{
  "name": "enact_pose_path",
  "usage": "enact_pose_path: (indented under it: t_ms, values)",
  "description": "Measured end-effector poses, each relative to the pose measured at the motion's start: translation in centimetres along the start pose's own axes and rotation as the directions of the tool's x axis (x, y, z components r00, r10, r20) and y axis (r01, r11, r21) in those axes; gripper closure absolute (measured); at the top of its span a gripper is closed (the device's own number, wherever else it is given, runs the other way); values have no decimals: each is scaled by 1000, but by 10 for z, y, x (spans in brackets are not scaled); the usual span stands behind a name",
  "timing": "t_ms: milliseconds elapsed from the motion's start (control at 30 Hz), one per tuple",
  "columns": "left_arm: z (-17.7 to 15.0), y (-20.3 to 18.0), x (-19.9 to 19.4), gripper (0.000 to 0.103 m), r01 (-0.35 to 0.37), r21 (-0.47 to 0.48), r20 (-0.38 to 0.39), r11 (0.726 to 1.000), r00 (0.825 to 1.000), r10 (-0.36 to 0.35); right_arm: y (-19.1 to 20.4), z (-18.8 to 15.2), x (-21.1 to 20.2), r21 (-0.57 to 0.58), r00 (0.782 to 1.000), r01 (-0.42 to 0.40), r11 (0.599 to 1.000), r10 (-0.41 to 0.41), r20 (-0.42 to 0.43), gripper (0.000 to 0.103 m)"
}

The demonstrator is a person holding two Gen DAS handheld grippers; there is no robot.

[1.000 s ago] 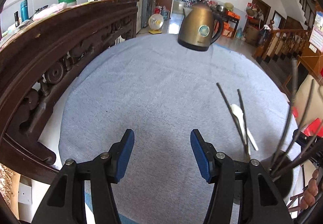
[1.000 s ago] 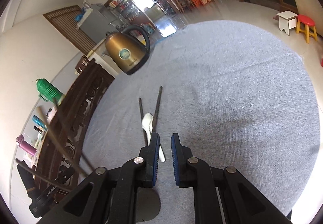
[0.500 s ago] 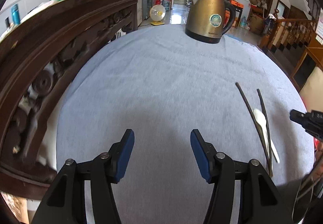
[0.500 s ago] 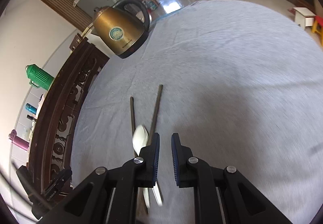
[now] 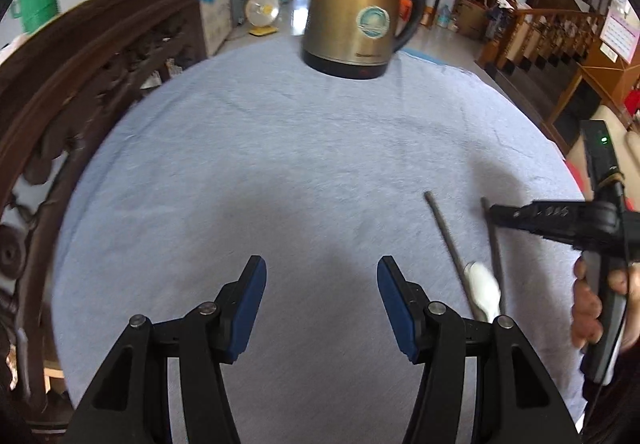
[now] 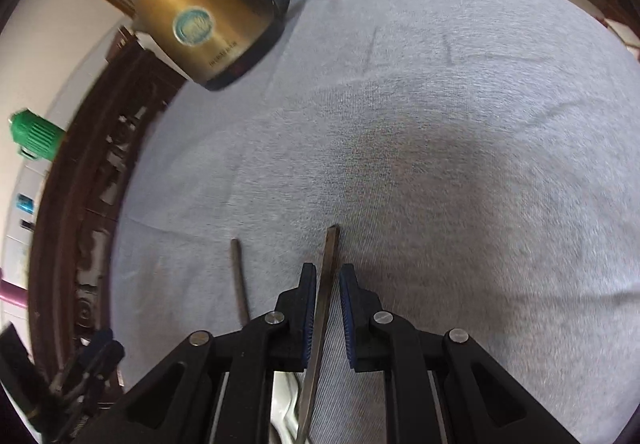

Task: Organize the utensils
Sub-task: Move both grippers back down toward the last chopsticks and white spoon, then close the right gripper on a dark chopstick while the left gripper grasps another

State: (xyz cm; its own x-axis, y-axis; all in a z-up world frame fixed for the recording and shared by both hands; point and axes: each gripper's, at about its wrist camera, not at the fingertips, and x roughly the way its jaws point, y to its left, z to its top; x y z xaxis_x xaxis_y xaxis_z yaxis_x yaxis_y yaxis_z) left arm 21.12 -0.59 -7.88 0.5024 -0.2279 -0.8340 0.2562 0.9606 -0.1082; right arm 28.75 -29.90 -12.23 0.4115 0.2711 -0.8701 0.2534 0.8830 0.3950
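I have the desk (image 5: 280, 171) under both cameras, covered in a pale grey-blue cloth, with a carved dark wooden rail (image 5: 80, 75) curving along its left edge. At the far side of the desk stands a brass-coloured kettle (image 5: 356, 11) with a black handle and a round teal badge.

My left gripper (image 5: 322, 308) hangs over bare cloth with its jaws spread and nothing between the blue pads. My right gripper (image 6: 324, 308) is tipped down over the utensils; its jaws stand narrowly apart on either side of the right chopstick (image 6: 326, 284), which runs up between the pads. I cannot tell whether either pad touches the stick. From the left wrist view I see a hand (image 5: 588, 308) wrapped round that gripper's handle at the right edge of the frame.

The left chopstick (image 5: 448, 240) lies just beside its mate on the cloth, both pointing away from me. The white spoon (image 5: 484, 290) rests between them, its bowl touching the left stick.
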Motion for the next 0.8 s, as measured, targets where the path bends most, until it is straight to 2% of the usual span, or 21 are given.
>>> enact_pose_path:
  t_ms: [100,200,333,533,567,633,733,800]
  values:
    - [15,-11,13,44,28,9,-24,1000,999,-28,10,7,8,-52,998,55,997,-56,-13,88]
    - [31,-26,28,44,86,22,-55,996,995,-85,22,8,11,-113,993,112,987,-115,-15,88]
    - [48,-51,60,44,175,22,-140,984,975,-170,38,8,17,-202,985,171,964,-174,0,91]
    - [52,-72,101,45,167,2,-216,986,963,-163,28,-3,10,-238,983,185,954,-181,39,95]
    - [52,-75,99,46,157,19,-188,987,971,-151,24,-8,6,-237,984,181,955,-175,44,96]
    - [51,-81,101,58,159,45,-174,986,973,-149,16,-13,-1,-226,986,167,960,-159,53,96]
    - [46,-86,101,92,137,84,-159,987,980,-122,2,-22,-15,-205,989,140,969,-127,74,96]
    - [42,-84,99,94,137,88,-154,987,980,-123,-4,-28,-25,-188,990,119,975,-103,93,96]
